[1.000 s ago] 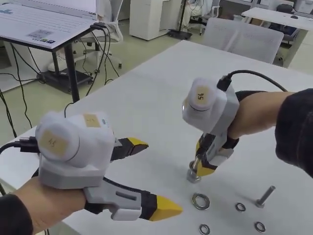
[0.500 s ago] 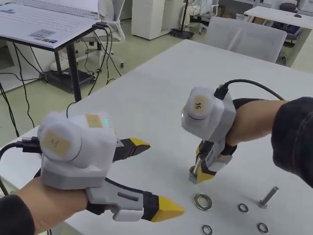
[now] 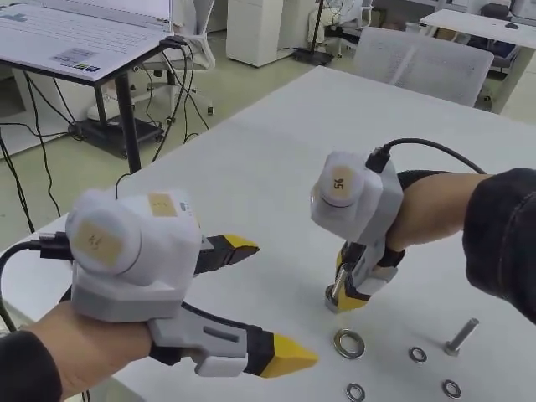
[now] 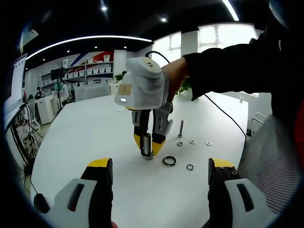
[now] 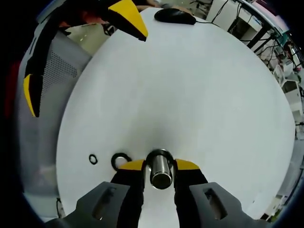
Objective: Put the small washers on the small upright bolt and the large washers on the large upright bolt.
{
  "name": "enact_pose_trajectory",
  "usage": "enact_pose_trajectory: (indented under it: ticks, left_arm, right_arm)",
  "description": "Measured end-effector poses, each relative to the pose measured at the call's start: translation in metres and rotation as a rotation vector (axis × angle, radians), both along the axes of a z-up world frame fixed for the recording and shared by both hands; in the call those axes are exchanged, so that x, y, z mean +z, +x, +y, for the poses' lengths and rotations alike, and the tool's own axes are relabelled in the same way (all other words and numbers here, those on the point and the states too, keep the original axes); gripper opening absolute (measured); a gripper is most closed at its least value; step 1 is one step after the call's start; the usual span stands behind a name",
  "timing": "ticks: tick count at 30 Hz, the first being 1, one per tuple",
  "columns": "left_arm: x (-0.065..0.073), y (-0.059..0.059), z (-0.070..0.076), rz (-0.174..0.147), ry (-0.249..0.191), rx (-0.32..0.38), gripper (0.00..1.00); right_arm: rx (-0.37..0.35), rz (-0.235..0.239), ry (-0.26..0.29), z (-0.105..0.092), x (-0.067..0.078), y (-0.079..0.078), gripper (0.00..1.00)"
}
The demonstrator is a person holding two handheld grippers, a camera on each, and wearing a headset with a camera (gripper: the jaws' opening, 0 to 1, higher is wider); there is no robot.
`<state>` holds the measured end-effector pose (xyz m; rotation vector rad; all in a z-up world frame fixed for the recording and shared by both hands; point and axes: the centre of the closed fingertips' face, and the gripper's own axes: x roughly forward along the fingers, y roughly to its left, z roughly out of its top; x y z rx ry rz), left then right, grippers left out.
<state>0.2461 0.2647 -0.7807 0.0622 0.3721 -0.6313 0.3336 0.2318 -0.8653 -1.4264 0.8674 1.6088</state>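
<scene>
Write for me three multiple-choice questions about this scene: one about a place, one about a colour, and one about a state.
1. The large washer lies:
A) flat on the table, near the large bolt
B) threaded on that bolt
C) leaning against that bolt

2. The tips of the left gripper are:
A) red
B) yellow
C) green

3. The right gripper is:
A) open
B) shut on the washer
C) shut on the large bolt

Answers: 1 A, it lies flat, apart from the bolt; 2 B, the head view shows yellow tips; 3 C, its jaws clamp the bolt's shaft.

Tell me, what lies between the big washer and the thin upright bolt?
One small washer, in the head view, between the large washer and small bolt.
</scene>
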Motion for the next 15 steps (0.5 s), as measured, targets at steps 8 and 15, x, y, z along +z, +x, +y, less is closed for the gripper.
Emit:
enact_pose_trajectory:
  ticks: [8,15]
  left_arm:
    - [0.0000,0.0004,-0.0001,0.001,0.001,0.001,0.82]
    - [0.0004,0.0006,-0.0002,0.001,0.002,0.000,0.82]
  right_arm:
    - [-0.006,0.003,0.009,0.0015,0.0016,-0.0001,0.26]
    - [-0.019,0.010,0.016,-0.0001,0.0058,0.0006,0.31]
